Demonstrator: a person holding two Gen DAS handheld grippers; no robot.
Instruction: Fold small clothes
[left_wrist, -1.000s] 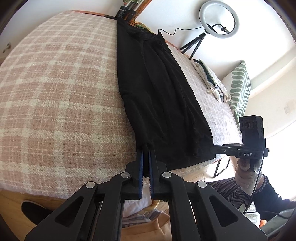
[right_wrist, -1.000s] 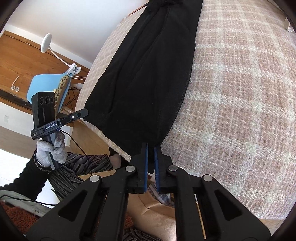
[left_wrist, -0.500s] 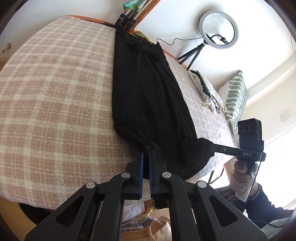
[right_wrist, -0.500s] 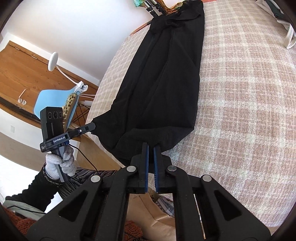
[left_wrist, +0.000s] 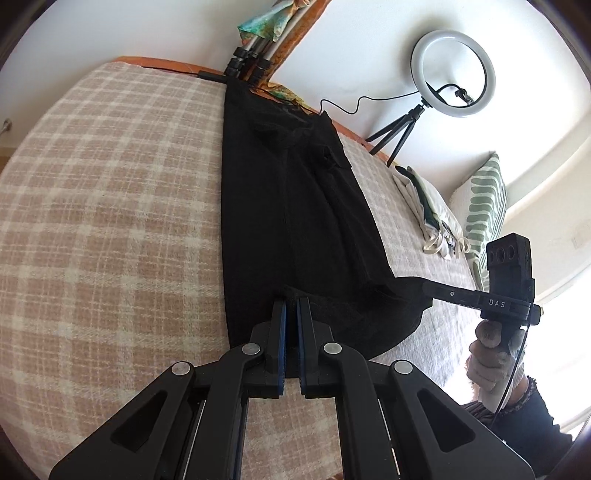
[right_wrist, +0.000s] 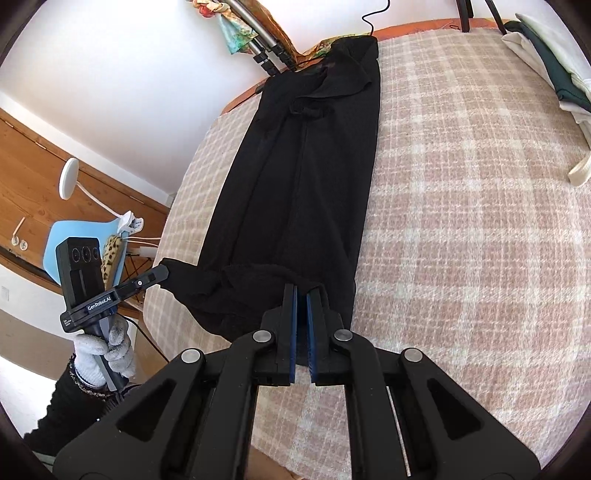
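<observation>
A long black garment (left_wrist: 295, 221) lies lengthwise on the pink plaid bed cover (left_wrist: 110, 221). Its near hem is lifted and curled back over the rest. My left gripper (left_wrist: 291, 306) is shut on one corner of that hem. My right gripper (right_wrist: 302, 295) is shut on the other corner of the garment (right_wrist: 303, 177). Each gripper shows in the other's view: the right one (left_wrist: 424, 286) at the hem's right end, the left one (right_wrist: 162, 275) at its left end. The hem sags between them above the bed cover (right_wrist: 480, 221).
Folded white and green clothes (left_wrist: 428, 210) lie on the bed's right side by a green-striped pillow (left_wrist: 484, 206). A ring light on a tripod (left_wrist: 450, 70) stands at the far edge. A blue chair (right_wrist: 74, 240) and lamp (right_wrist: 70, 177) stand left of the bed.
Both grippers have carried the garment's near hem up off the bed edge and forward over the garment, so the bottom part now folds over the rest.
</observation>
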